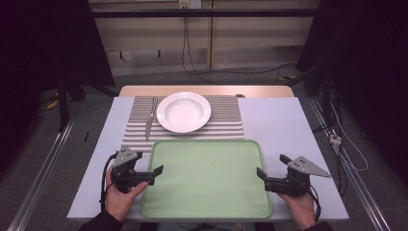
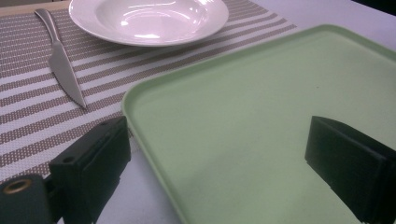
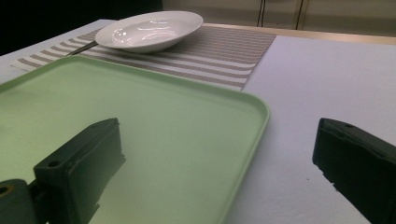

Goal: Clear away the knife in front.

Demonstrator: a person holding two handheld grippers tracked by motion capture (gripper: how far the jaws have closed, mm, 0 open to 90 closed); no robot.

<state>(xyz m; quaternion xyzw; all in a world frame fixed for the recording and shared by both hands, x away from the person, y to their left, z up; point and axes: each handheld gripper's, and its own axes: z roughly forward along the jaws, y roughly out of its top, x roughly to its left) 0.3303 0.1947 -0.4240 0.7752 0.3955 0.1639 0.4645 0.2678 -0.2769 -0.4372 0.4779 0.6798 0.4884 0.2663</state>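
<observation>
A pale green tray (image 1: 207, 178) lies empty at the table's near edge. My left gripper (image 1: 153, 175) is held low at the tray's left rim, open; in the left gripper view (image 2: 219, 163) the tray (image 2: 261, 107) rim runs between the two jaws without touching either. My right gripper (image 1: 262, 177) is at the tray's right rim, also open, and in the right gripper view (image 3: 215, 158) the tray (image 3: 140, 107) corner lies between its jaws. Behind the tray, a white deep plate (image 1: 184, 111) rests on a striped placemat (image 1: 226, 120), with a steel knife (image 1: 149, 122) to its left.
The plate (image 2: 149, 18) and knife (image 2: 63, 70) lie just beyond the tray's far left corner. Bare white tabletop (image 1: 284, 125) stretches to the right of the placemat. Cables trail on the floor behind and to the right of the table.
</observation>
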